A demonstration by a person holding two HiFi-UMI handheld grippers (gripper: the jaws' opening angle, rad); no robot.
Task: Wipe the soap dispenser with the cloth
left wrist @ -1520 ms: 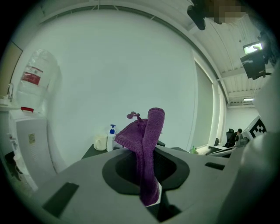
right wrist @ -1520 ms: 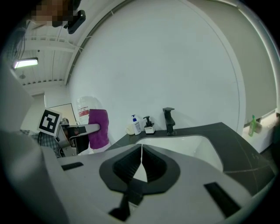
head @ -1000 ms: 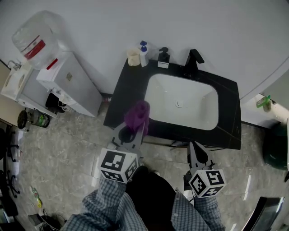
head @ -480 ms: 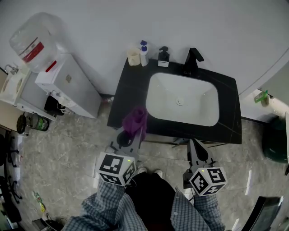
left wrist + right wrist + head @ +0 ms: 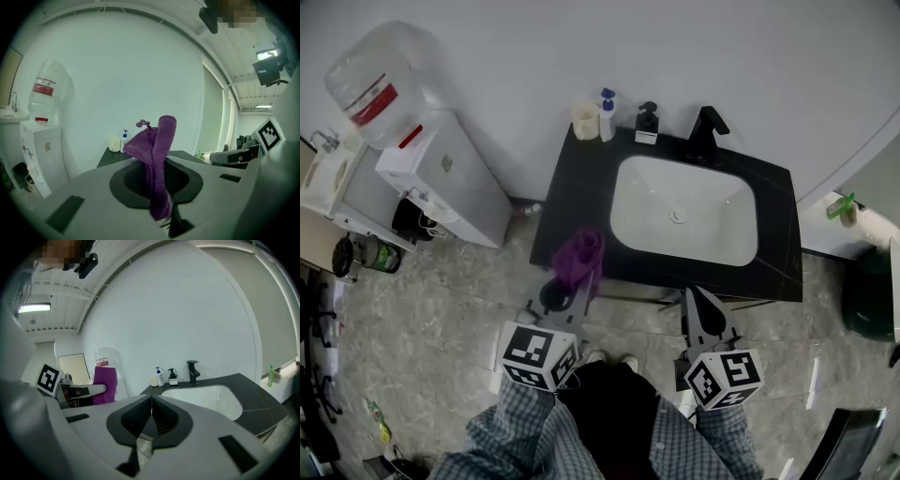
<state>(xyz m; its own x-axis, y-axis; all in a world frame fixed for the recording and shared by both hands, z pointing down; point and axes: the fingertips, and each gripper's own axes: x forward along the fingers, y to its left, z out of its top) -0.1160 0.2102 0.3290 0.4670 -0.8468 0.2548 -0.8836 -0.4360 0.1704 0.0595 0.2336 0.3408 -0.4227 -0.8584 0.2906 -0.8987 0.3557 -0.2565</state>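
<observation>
1. We hold the left gripper [image 5: 584, 281] in front of the counter [image 5: 567, 202], near its front left corner, with its fingers clamped on a purple cloth [image 5: 578, 255].
2. In the left gripper view the cloth [image 5: 157, 159] stands up from between the closed jaws and folds over at the top.
3. Our right gripper [image 5: 697, 300] is level with the left one, before the front edge of the counter. Its fingers are pressed together with nothing between them.
4. The soap dispenser [image 5: 647, 124], with a black pump, stands at the back of the counter against the wall, just left of the black tap [image 5: 705, 131]. It is well apart from both grippers.
5. Left of it stand a bottle with a blue pump [image 5: 607, 103] and a pale cup [image 5: 585, 119].
6. The white basin [image 5: 682, 210] lies between the grippers and the soap dispenser.
7. A water cooler [image 5: 441, 178] stands on the floor left of the counter.
</observation>
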